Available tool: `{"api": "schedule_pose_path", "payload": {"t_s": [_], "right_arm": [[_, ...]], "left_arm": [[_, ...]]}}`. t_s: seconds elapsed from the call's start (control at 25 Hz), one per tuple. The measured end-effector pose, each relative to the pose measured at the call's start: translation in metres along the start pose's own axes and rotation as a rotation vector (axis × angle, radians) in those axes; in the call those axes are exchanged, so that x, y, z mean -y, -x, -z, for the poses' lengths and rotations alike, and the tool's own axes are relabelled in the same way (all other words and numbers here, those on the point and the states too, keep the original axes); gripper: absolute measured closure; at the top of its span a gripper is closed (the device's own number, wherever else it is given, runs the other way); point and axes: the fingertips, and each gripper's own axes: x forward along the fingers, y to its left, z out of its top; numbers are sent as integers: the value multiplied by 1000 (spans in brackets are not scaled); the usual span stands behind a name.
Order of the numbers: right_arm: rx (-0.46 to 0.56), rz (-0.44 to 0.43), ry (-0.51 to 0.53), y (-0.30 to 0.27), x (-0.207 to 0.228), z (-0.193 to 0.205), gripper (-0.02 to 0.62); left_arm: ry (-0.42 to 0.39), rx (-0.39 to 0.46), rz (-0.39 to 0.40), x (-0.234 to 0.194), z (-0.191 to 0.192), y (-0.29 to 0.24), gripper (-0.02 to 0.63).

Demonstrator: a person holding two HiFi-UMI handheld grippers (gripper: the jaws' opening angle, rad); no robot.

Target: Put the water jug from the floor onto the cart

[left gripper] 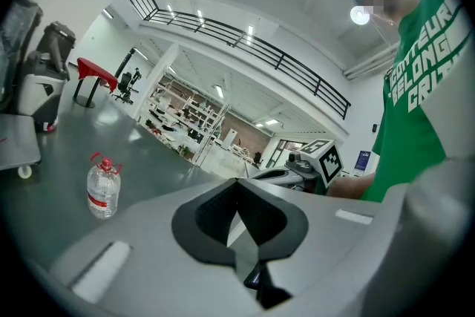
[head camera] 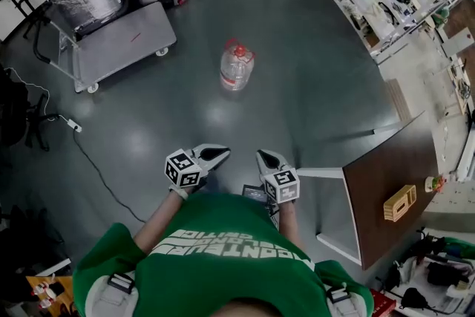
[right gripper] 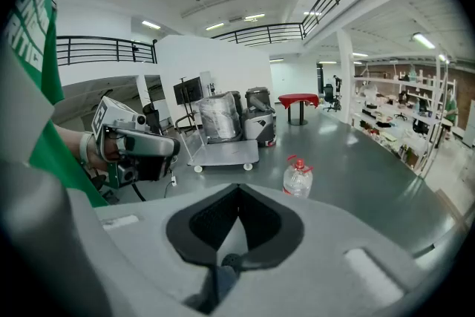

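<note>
My left gripper [head camera: 215,154] and right gripper [head camera: 267,157] are both closed and empty. The water jug [head camera: 237,66], red-capped, its red label band too small to read, stands upright on the floor [head camera: 312,100], apart from the cart [head camera: 122,44]. The white lettering on the green shirt [head camera: 223,263] is only partly legible.

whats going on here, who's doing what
A person in a green shirt holds a two-jaw gripper in each hand. The left gripper and the right gripper are both shut and empty, held out side by side in front of the body. The water jug, with a red cap and handle, stands upright on the grey floor some way ahead of them. The flat cart is parked beyond it to the left. The jug has not yet been picked up.
</note>
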Motion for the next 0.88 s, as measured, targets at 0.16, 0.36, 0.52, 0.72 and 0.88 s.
{"api": "schedule_pose_path", "payload": {"t_s": [0.16, 0.36, 0.52, 0.72, 0.88], "right_arm": [[2, 10, 18, -18, 5, -23, 609], [-7, 19, 39, -34, 7, -41, 609], [-18, 17, 41, -47, 3, -49, 609], [-23, 1, 57, -65, -8, -52, 609], [-33, -23, 66, -82, -25, -53, 607]], "left_arm": [[-4, 6, 3, -24, -17, 2, 597], [-21, 16, 13, -47, -37, 4, 597], [-8, 33, 12, -63, -45, 11, 597], [-3, 46, 2, -75, -46, 24, 597], [9, 49, -20, -88, -43, 41, 597]]}}
